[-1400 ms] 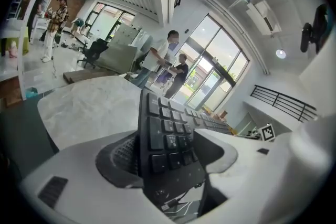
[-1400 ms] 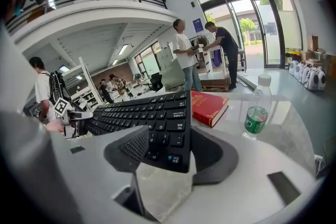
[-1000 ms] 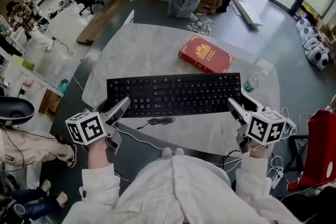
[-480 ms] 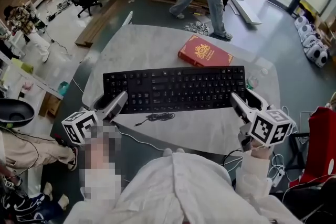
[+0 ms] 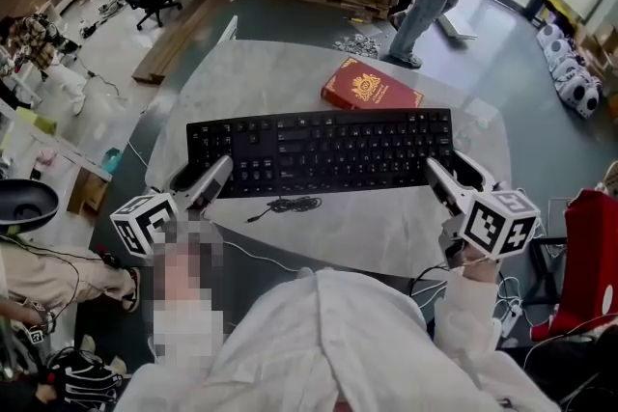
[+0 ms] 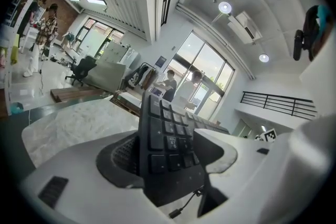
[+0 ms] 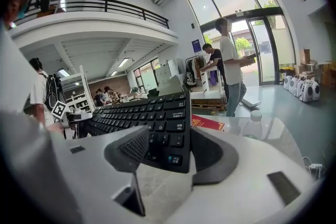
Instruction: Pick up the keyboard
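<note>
Your left gripper [image 5: 205,177] is clenched on the left end of the black keyboard [image 5: 319,150], which is pinched between its jaws. The keyboard spans across to your right gripper [image 5: 452,171], which grasps the right end likewise. A red book [image 5: 372,87] lies on the table [image 5: 280,72] beyond the keyboard, nearer your right gripper.

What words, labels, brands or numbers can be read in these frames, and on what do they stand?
No text is readable.
On the red book: gold cover print, too small to read.
On the keyboard: key legends, too small and blurred to read.
</note>
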Demonstrator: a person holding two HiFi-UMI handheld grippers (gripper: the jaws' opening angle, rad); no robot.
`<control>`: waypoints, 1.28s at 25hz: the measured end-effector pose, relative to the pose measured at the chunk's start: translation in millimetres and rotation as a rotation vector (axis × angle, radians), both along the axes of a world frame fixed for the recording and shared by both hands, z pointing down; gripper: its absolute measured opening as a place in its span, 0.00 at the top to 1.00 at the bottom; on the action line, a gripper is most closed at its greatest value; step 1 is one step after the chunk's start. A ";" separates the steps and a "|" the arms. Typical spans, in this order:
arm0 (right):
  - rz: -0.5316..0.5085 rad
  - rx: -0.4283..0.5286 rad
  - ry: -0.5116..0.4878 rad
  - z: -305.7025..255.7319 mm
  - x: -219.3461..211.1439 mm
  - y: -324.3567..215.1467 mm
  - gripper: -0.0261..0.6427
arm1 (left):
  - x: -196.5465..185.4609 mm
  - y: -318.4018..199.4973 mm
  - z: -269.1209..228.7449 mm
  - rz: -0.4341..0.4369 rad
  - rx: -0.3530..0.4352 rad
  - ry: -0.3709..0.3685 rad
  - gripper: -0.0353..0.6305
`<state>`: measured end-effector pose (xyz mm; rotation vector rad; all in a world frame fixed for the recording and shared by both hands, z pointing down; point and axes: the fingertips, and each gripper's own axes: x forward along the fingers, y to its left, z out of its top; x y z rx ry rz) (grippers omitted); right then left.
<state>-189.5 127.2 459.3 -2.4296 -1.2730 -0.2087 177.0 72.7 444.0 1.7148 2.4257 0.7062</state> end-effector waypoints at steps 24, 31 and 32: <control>0.013 0.007 0.009 7.4 1.2 7.0 0.59 | 2.6 -3.0 4.6 -0.022 0.016 0.009 0.52; 0.018 0.010 0.026 11.1 -0.3 7.7 0.60 | 2.4 -1.7 6.8 -0.019 0.012 0.014 0.51; 0.020 0.011 0.030 11.3 -0.6 7.6 0.61 | 2.0 -1.7 6.0 -0.018 0.009 0.017 0.52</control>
